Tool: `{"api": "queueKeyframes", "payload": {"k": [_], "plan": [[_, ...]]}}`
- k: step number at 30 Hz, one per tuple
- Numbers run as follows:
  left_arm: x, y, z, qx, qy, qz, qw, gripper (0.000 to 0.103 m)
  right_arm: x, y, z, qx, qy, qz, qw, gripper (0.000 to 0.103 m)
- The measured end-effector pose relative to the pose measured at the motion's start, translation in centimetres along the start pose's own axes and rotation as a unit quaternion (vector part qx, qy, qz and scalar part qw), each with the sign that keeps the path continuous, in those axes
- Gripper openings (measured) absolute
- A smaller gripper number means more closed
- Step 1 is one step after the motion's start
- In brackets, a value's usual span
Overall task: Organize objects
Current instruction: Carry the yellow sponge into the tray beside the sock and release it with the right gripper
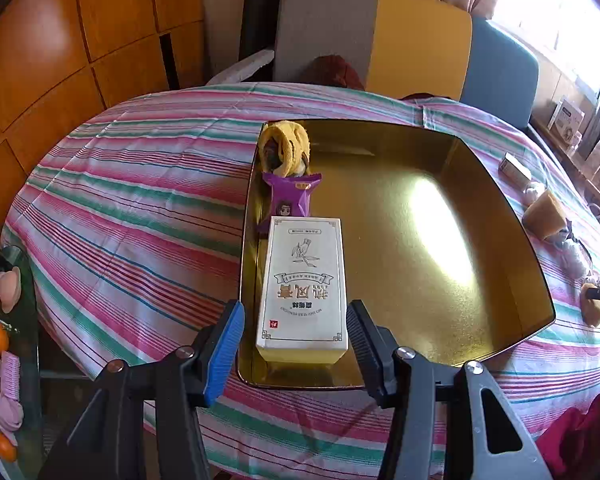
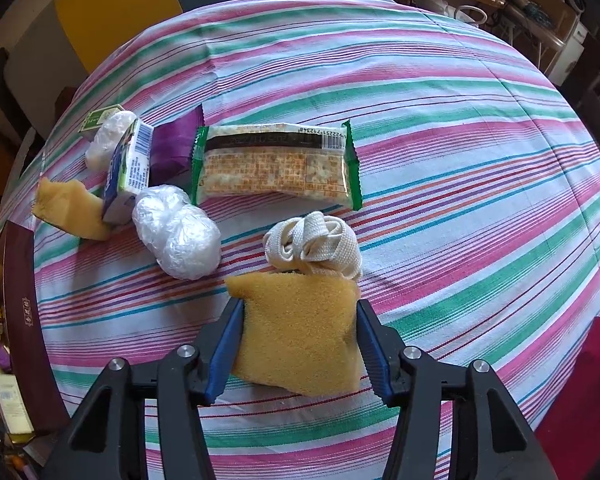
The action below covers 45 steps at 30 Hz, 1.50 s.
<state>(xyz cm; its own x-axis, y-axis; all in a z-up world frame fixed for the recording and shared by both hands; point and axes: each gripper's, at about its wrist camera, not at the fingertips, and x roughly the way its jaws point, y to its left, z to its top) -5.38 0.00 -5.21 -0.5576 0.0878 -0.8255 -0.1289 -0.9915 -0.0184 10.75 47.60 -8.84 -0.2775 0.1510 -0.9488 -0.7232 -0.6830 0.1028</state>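
Only the left wrist view shows the gold tray (image 1: 480, 216) on the striped worktop (image 1: 132, 208). Along its left wall, far to near, lie a yellow strap bundle (image 1: 284, 144), a purple packet (image 1: 292, 196) and a white box (image 1: 304, 284), long axis pointing away. The left gripper (image 1: 296, 336) has its jaws apart, clear of the box's near end. The right view alone shows a carton (image 2: 128, 172), wrapped balls (image 2: 178, 232), a cracker pack (image 2: 276, 164) lying crosswise, and a white strap (image 2: 314, 246). The right gripper (image 2: 298, 340) clamps a yellow sponge (image 2: 300, 332) on the cloth.
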Motion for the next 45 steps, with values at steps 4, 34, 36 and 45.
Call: {"api": "queueKeyframes", "payload": {"k": [4, 34, 36, 45], "plan": [[0.0, 0.5, -0.2, -0.006, -0.002, -0.007, 1.0, 0.054, -0.2, 0.4, -0.2, -0.012, 0.003, -0.002, 1.0, 0.054], [-1.5, 4.3, -1.6, -0.032, -0.027, -0.03, 0.9987, 0.054, -2.3, 7.6, -3.6, -0.127, -0.02, -0.018, 0.992, 0.054], [-1.4, 4.4, -1.5, -0.034, -0.027, -0.033, 0.9985, 0.054, -3.7, 9.0, -3.8, -0.14, -0.032, 0.001, 0.99, 0.054], [-0.8, 5.0, -1.4, -0.044, -0.015, -0.045, 0.9979, 0.054, -10.2, 20.6, -5.7, -0.23, -0.091, 0.104, 0.963, 0.054]]}}
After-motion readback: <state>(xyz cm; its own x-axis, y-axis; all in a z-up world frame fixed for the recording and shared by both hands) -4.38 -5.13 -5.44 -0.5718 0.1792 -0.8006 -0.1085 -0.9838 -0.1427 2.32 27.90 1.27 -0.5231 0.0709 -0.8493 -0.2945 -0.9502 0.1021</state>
